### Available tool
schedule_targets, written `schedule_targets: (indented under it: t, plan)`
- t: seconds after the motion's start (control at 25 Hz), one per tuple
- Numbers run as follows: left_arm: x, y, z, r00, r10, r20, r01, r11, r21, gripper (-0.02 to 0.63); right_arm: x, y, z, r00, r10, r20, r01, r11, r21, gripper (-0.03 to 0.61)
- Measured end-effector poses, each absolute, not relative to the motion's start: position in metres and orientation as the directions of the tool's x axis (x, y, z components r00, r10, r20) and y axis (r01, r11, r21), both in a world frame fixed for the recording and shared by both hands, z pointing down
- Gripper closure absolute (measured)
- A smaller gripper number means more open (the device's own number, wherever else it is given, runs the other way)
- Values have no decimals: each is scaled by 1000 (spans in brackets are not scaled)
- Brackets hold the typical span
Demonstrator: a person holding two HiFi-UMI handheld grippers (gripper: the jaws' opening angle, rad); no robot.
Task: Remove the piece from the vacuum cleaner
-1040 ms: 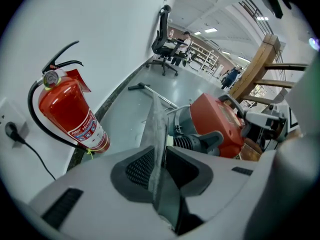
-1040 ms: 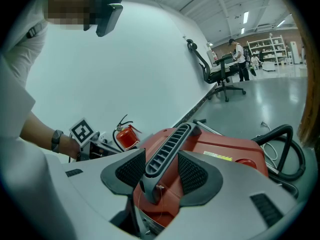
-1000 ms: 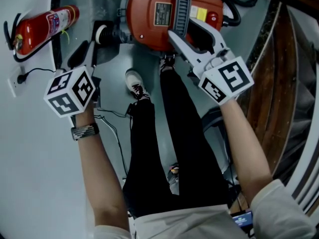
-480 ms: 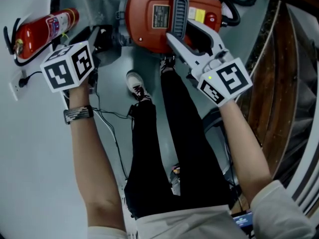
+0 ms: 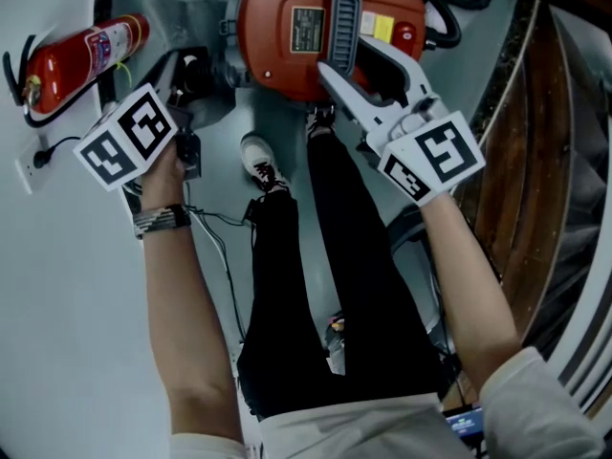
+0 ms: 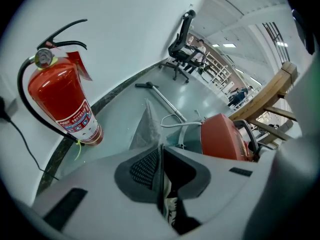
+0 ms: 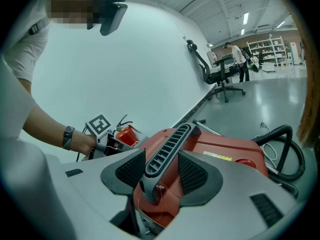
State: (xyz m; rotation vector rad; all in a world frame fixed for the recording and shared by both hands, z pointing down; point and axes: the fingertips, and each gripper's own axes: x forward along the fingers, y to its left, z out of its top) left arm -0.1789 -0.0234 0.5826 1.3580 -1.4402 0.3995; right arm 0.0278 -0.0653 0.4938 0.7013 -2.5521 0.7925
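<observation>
The red vacuum cleaner [image 5: 287, 55] lies on the grey floor at the top of the head view. My right gripper [image 5: 352, 60] is shut on its dark ribbed handle [image 7: 167, 144], a pad against each side. My left gripper [image 5: 182, 79] sits by the dark fitting on the vacuum's left side [image 5: 206, 65]; that spot is in shadow. In the left gripper view the left gripper [image 6: 161, 154] is closing, its pads nearly meet, and I see nothing between them. The vacuum [image 6: 222, 136] lies beyond and to the right.
A red fire extinguisher [image 5: 81, 55] leans at the wall on the left, by a wall socket [image 5: 33, 156] and its cable. The person's legs and white shoe [image 5: 258, 161] stand just below the vacuum. A black hose [image 7: 285, 144] curls behind it. Wooden steps [image 5: 535, 161] rise at the right.
My left gripper has moved up from beside the leg to the vacuum's left side and has turned, so its marker cube faces differently. The right gripper and the vacuum have stayed put.
</observation>
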Motion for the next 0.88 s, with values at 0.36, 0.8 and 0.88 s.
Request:
schedule_targets:
  t: [0.36, 0.8, 0.88]
  plan:
    - [-189, -18, 584, 186, -540, 821, -808, 391, 441, 581, 28, -65, 494, -806, -344, 481, -556, 717, -420, 376]
    - [-180, -7, 578, 298, -547, 782, -819, 274, 503, 518, 28, -65, 494, -806, -345, 481, -557, 716, -420, 376]
    - [-178, 2, 575, 324, -547, 772, -813, 257, 523, 517, 28, -65, 494, -806, -344, 481, -557, 716, -421, 376]
